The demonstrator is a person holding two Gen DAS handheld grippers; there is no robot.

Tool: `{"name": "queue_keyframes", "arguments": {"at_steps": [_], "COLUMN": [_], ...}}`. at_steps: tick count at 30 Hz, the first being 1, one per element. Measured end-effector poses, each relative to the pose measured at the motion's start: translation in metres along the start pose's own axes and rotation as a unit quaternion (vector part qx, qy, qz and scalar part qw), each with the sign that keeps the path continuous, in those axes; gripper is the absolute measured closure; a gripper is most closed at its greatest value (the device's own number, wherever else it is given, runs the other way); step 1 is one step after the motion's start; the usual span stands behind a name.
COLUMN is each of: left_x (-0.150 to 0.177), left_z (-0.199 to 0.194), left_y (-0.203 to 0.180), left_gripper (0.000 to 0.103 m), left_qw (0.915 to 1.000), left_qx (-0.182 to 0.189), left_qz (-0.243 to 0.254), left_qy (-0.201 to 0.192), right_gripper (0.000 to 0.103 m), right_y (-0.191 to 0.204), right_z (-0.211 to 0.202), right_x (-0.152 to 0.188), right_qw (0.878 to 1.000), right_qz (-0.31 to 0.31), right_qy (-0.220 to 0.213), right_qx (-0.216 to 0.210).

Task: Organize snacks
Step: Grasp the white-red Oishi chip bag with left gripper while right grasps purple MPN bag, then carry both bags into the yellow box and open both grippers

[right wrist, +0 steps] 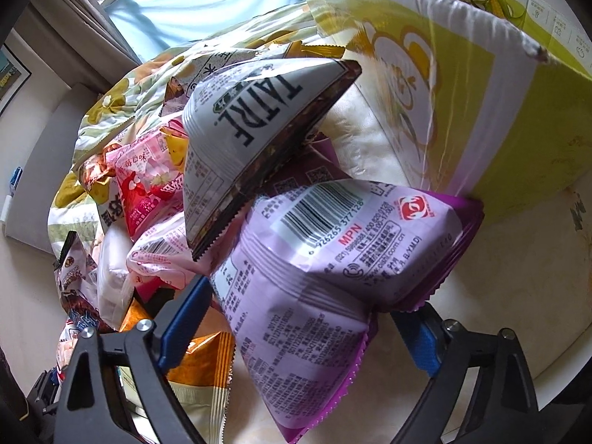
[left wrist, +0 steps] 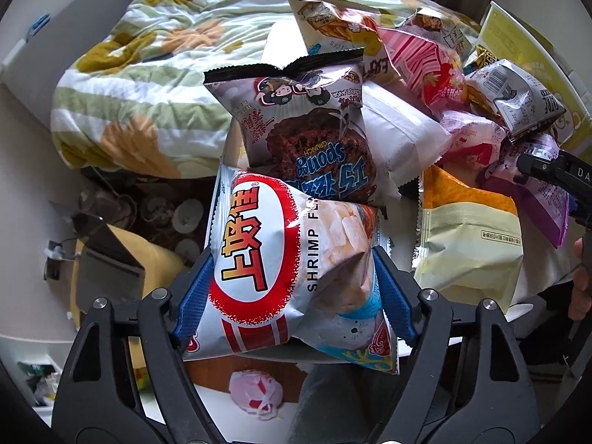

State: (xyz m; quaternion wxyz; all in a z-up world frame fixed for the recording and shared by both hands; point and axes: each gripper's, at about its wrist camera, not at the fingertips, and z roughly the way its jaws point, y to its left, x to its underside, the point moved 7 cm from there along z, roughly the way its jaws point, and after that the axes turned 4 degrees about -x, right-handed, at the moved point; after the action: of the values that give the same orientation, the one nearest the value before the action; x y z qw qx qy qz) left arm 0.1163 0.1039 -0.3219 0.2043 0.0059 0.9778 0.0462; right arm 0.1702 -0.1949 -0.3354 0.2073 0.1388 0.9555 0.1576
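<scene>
Two grippers each clench a crinkly foil packet. Low in the left wrist view, the left gripper (left wrist: pixel 292 277) has its jaws pinching the glossy shrimp chips bag (left wrist: pixel 281 259), its far end touching the chocolate sponge bag (left wrist: pixel 310 137). Lower centre of the right view, the right gripper (right wrist: pixel 296 314) has its jaws squeezing the purple packet (right wrist: pixel 325 259), just beside the yellow-green box (right wrist: pixel 518 118). Snacks crowd both; the quilt (left wrist: pixel 140 74) fills the upper left.

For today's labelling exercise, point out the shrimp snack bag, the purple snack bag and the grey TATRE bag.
shrimp snack bag (left wrist: pixel 281 259), left wrist view, on its red-ringed white logo panel.
purple snack bag (right wrist: pixel 333 259), right wrist view, on its printed back below the barcode.
grey TATRE bag (right wrist: pixel 236 137), right wrist view, on its grey lettered face.
</scene>
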Motion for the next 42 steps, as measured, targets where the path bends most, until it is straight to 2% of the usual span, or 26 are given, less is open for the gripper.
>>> {"name": "queue_keyframes", "arguments": {"at_steps": [2, 3, 9, 18, 33, 42], "left_x": [0.000, 0.000, 0.001, 0.004, 0.000, -0.041], "left_z": [-0.001, -0.002, -0.011, -0.032, -0.085, -0.118], "left_y": [-0.001, -0.001, -0.003, -0.010, -0.015, -0.023], "left_gripper": [0.027, 0.027, 0.029, 0.032, 0.033, 0.033], "left_qw": [1.0000, 1.0000, 0.9999, 0.9996, 0.9970, 0.9911], "left_qx": [0.003, 0.004, 0.010, 0.016, 0.041, 0.070], "left_qz": [-0.001, -0.001, 0.001, 0.008, 0.012, 0.026], "left_qy": [-0.001, -0.001, -0.006, -0.020, -0.064, -0.110], "right_gripper": [0.019, 0.027, 0.048, 0.065, 0.067, 0.067], "right_y": [-0.002, -0.003, -0.013, -0.009, -0.006, 0.014], "right_z": [-0.001, -0.001, -0.015, -0.031, -0.088, -0.140], "right_x": [0.002, 0.002, 0.008, 0.014, 0.037, 0.030], "right_qw": [1.000, 1.000, 1.000, 1.000, 0.999, 0.996], "right_qz": [0.003, 0.003, 0.003, 0.006, 0.005, -0.013], "right_qy": [0.000, 0.001, -0.011, -0.022, -0.048, -0.083], "right_qx": [-0.002, 0.000, -0.002, -0.010, -0.026, -0.015]}}
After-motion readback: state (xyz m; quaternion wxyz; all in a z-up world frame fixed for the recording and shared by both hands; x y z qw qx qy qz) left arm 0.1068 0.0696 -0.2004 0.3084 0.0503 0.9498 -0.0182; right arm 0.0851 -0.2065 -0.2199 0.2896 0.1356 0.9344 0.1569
